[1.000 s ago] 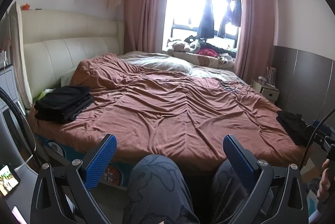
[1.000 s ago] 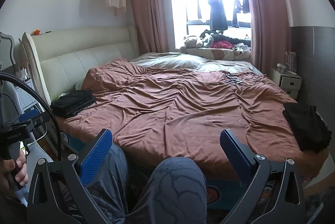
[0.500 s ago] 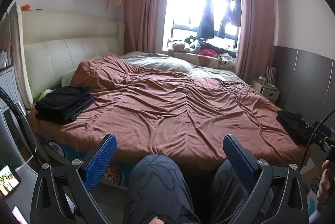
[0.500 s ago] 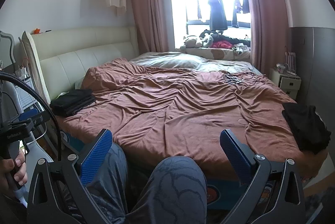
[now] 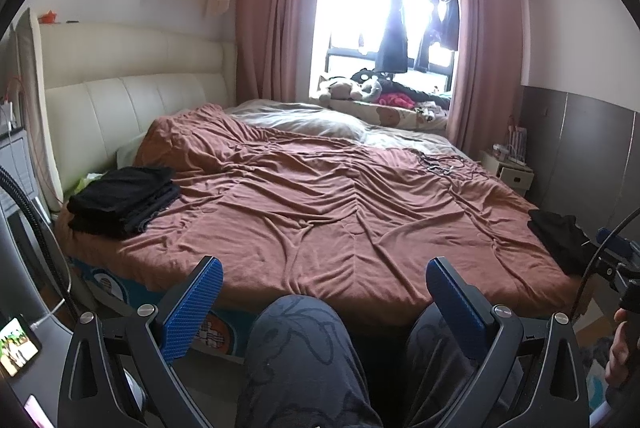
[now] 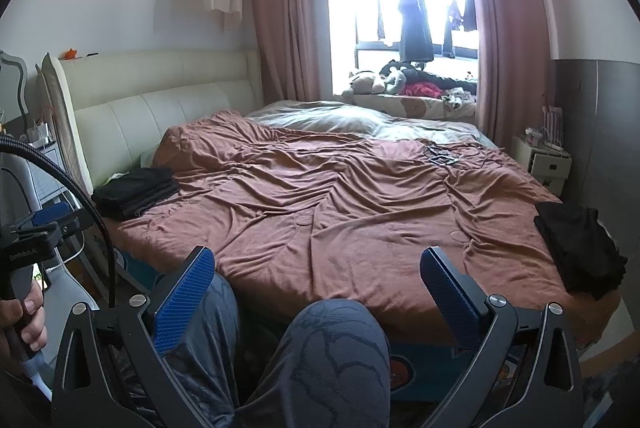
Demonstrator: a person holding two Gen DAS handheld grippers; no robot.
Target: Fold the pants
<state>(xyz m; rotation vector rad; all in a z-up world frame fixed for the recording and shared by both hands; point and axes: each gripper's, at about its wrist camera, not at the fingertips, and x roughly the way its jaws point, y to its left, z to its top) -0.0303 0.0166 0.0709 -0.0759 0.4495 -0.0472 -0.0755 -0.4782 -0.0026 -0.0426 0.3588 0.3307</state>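
Note:
A loose heap of black pants (image 6: pixel 580 248) lies on the near right corner of the bed; it also shows in the left wrist view (image 5: pixel 560 240). A stack of folded black garments (image 5: pixel 120 200) sits on the bed's near left corner, also in the right wrist view (image 6: pixel 134 190). My left gripper (image 5: pixel 324 300) is open and empty, held low above the person's knees before the bed's near edge. My right gripper (image 6: pixel 316 292) is open and empty in the same place, further right. Both are well short of the pants.
The bed is covered by a wrinkled brown blanket (image 5: pixel 320 208). A cream headboard (image 5: pixel 120 96) stands at left. A white nightstand (image 6: pixel 546 164) is at far right. Small dark items (image 6: pixel 440 158) lie on the blanket's far right. The person's patterned knees (image 6: pixel 336 340) fill the foreground.

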